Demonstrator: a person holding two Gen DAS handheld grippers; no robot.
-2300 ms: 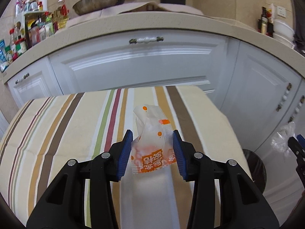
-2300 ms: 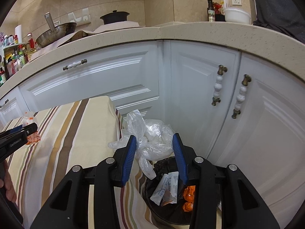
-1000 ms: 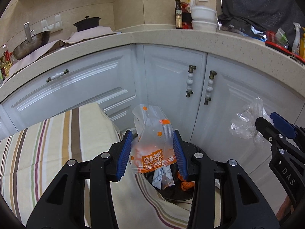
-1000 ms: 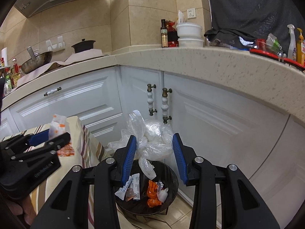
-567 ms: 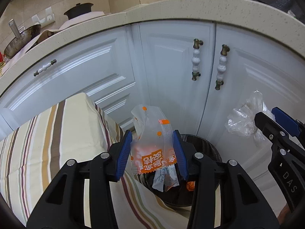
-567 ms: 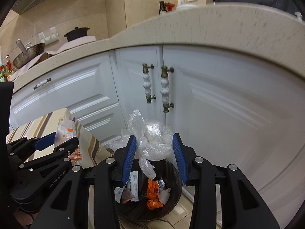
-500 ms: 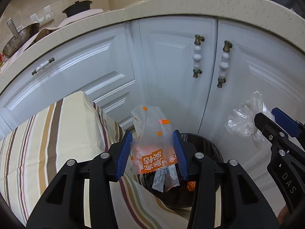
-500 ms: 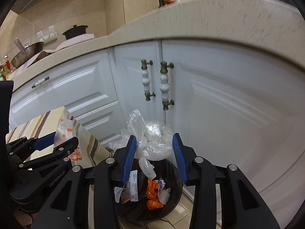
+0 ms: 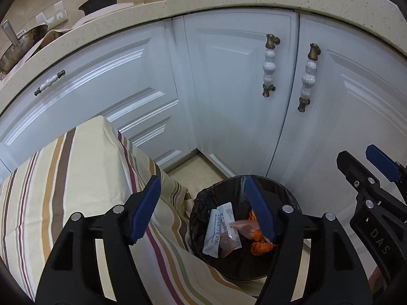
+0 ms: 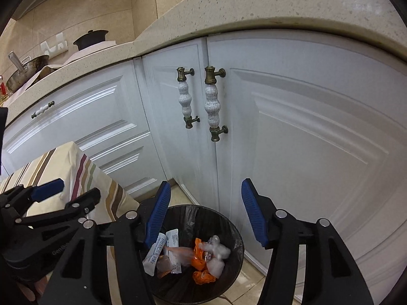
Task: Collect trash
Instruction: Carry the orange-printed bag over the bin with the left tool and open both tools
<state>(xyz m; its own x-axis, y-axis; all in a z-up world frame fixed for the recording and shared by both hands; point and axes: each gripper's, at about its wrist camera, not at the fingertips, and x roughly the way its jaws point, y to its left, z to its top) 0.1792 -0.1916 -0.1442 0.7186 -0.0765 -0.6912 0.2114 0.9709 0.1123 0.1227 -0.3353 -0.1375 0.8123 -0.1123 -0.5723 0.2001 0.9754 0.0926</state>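
Observation:
A black round trash bin (image 9: 211,193) stands on the floor by the white cabinets; it also shows in the right wrist view (image 10: 229,226). In it lie white sachets (image 9: 216,226), orange wrappers (image 9: 259,244), the orange-printed clear wrapper (image 10: 183,253) and the crumpled clear plastic (image 10: 216,251). My left gripper (image 9: 203,206) is open and empty above the bin's left rim. My right gripper (image 10: 206,213) is open and empty above the bin; it shows at the right edge of the left wrist view (image 9: 366,167). The left gripper shows at the left in the right wrist view (image 10: 68,190).
A table with a striped cloth (image 9: 76,167) stands left of the bin, its cloth hanging beside it. White cabinet doors with ceramic handles (image 9: 269,66) rise right behind the bin under a speckled stone counter (image 10: 254,5). Tiled floor (image 9: 188,165) surrounds the bin.
Both grippers have opened over the bin. The orange-printed wrapper has left my left gripper and the clear plastic my right one; both now lie in the bin.

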